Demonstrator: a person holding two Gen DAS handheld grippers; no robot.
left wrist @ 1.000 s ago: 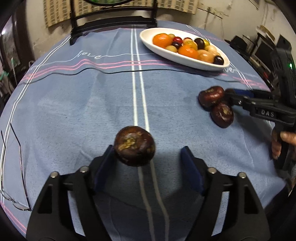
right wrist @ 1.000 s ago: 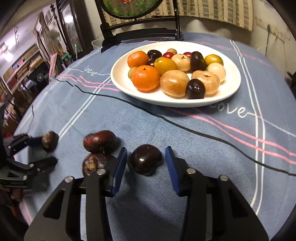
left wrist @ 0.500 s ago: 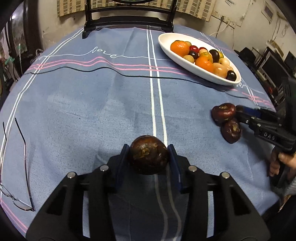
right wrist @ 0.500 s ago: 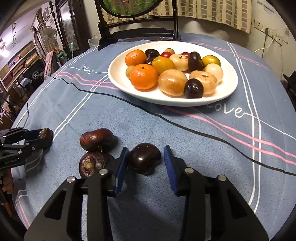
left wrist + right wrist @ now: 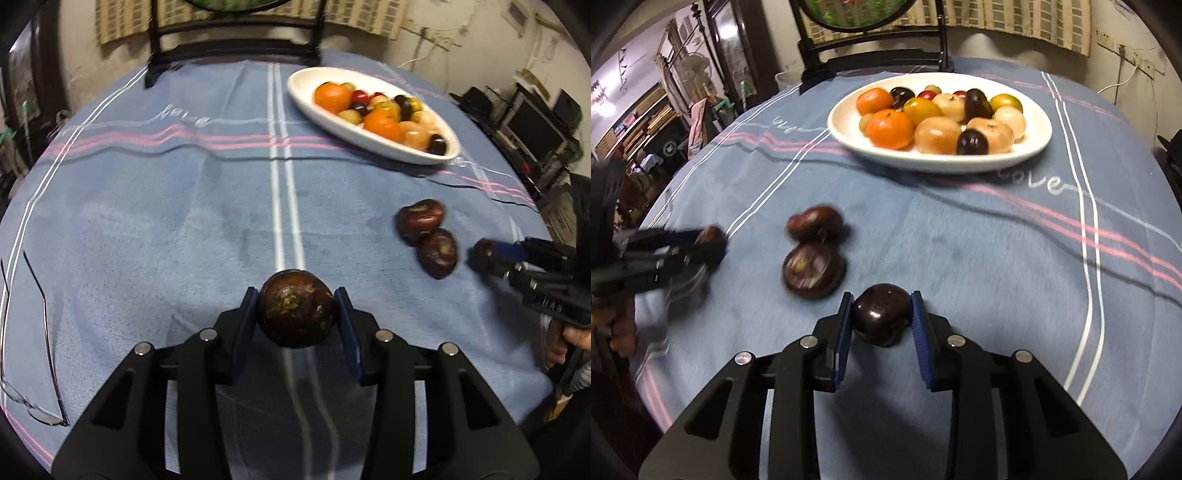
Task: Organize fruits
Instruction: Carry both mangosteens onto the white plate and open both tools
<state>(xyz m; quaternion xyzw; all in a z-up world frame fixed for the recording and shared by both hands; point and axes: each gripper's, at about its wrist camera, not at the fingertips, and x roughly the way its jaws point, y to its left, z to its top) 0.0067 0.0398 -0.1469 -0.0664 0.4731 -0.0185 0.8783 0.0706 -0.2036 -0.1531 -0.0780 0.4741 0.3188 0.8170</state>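
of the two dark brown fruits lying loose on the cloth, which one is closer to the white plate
The elongated reddish-brown fruit is closer to the white plate. The rounder, flatter fruit with a yellowish patch on top lies just behind it, touching it, nearer the right gripper.

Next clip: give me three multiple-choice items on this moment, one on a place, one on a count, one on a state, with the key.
1. Where do the glasses lie?
A) in the dish B) on the cloth's left edge C) on the chair
2. How many dark fruits lie loose on the cloth?
A) two B) four C) none
3. What is the right gripper doing?
A) open over the dish B) shut on nothing C) shut on a dark fruit

Key: B, the frames rest far left in the left wrist view; A, a touching pair lies beside the grippers; C, both pads press the fruit.
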